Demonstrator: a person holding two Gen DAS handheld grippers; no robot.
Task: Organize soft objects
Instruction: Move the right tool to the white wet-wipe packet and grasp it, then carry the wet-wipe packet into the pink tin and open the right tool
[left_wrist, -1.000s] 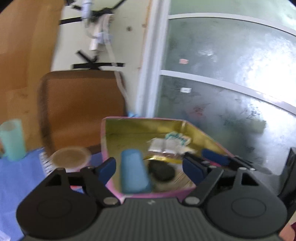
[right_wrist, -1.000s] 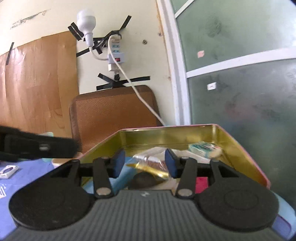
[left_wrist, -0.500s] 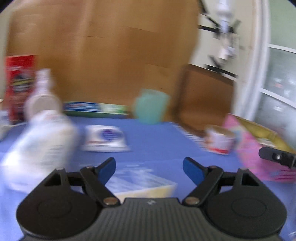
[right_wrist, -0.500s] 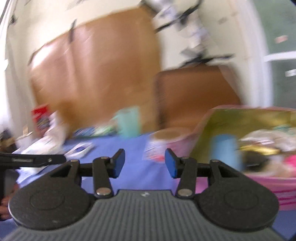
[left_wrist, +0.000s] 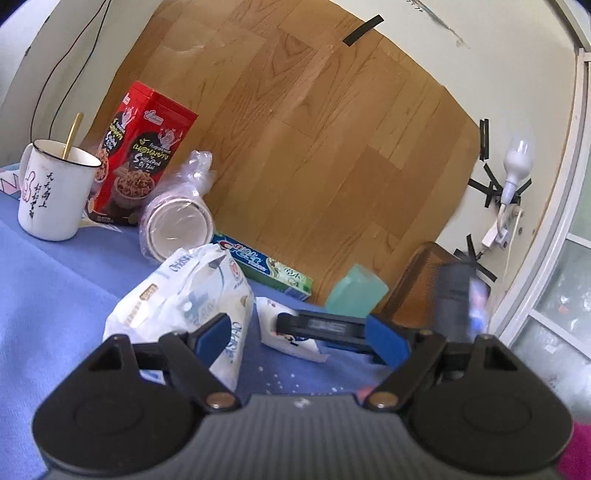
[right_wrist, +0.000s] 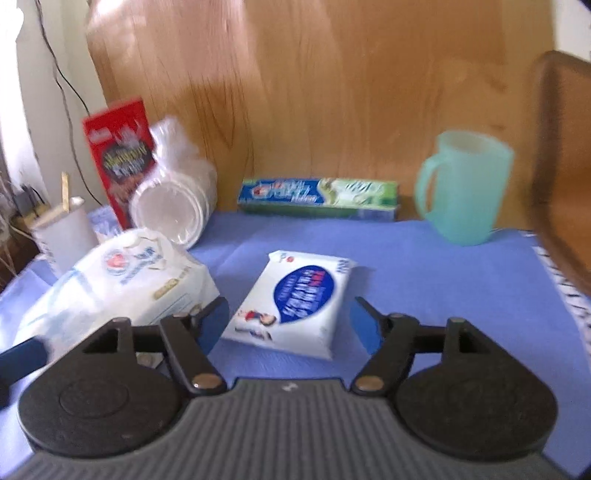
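Now that both views have swung off the gold-lined pink tin, the right tool (right_wrist: 288, 317), jaws apart and empty, faces the flat white-and-blue wipes pack (right_wrist: 295, 299) at 12 o'clock, while the left tool (left_wrist: 299, 336), likewise apart, has the bulky white soft packet (left_wrist: 184, 295) at 11 o'clock on the blue-covered worktop (right_wrist: 424, 266), suggesting the next pickups.

Home tabletop: enamel mug (left_wrist: 55, 192), toothpaste box (right_wrist: 317, 198), snack box (left_wrist: 142, 155)

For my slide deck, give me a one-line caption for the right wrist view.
Open right gripper lined up over a small tissue pack on the blue tablecloth.

Bright daylight, fisheye-bent edges, right wrist view motion-blurred.
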